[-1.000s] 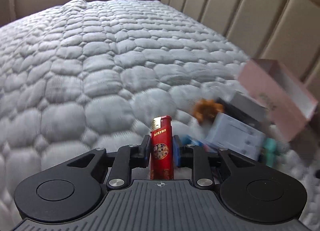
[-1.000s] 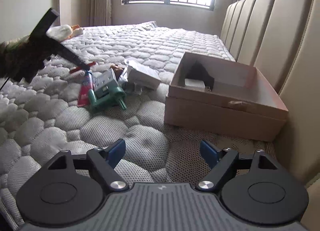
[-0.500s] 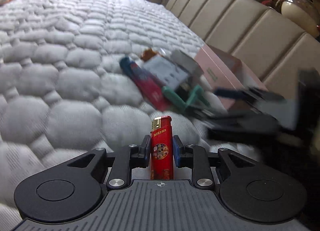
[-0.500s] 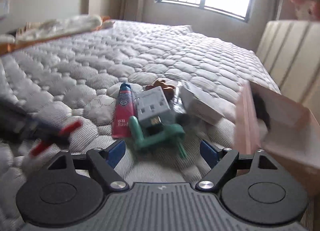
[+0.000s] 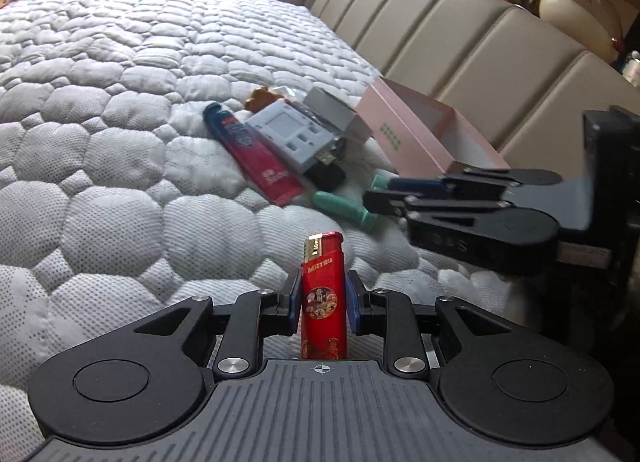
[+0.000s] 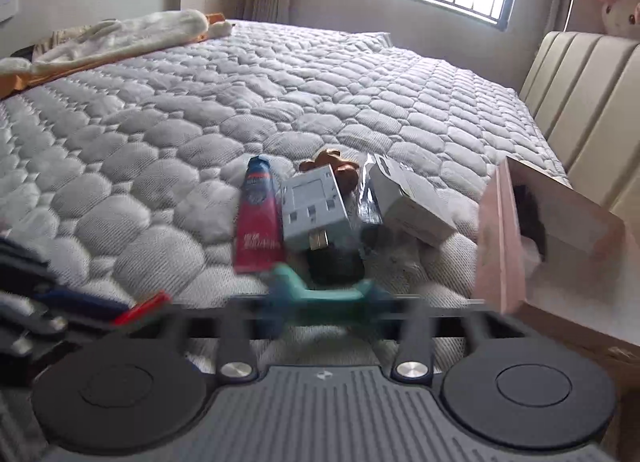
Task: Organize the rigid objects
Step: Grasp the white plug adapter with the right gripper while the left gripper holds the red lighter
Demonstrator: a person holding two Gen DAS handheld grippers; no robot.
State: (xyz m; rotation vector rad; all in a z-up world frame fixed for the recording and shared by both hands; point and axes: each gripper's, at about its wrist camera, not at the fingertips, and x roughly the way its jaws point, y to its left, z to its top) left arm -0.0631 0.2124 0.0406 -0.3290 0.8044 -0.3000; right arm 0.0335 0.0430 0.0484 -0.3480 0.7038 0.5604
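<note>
My left gripper (image 5: 323,294) is shut on a red lighter (image 5: 323,304), held upright above the quilted bed. Just ahead lies a pile: a teal tool (image 5: 344,210), a red-and-blue tube (image 5: 256,157), a grey plug adapter (image 5: 290,135), a black piece (image 5: 326,175) and a white carton (image 5: 332,109). My right gripper (image 5: 380,193) comes in from the right with its jaws closing on the teal tool (image 6: 320,294). In the right wrist view its fingers are blurred and the tool lies between them. The open pink box (image 6: 500,242) stands right of the pile.
A small brown toy (image 5: 260,95) lies behind the pile. The padded beige headboard (image 5: 460,29) runs along the right, close behind the pink box (image 5: 420,137). Cream fabric (image 6: 120,37) lies at the bed's far left edge. The lighter (image 6: 140,306) shows at the right wrist view's lower left.
Both grippers swung in toward the pile. The right jaws went from wide open to closed around the teal tool. The left gripper kept the lighter throughout.
</note>
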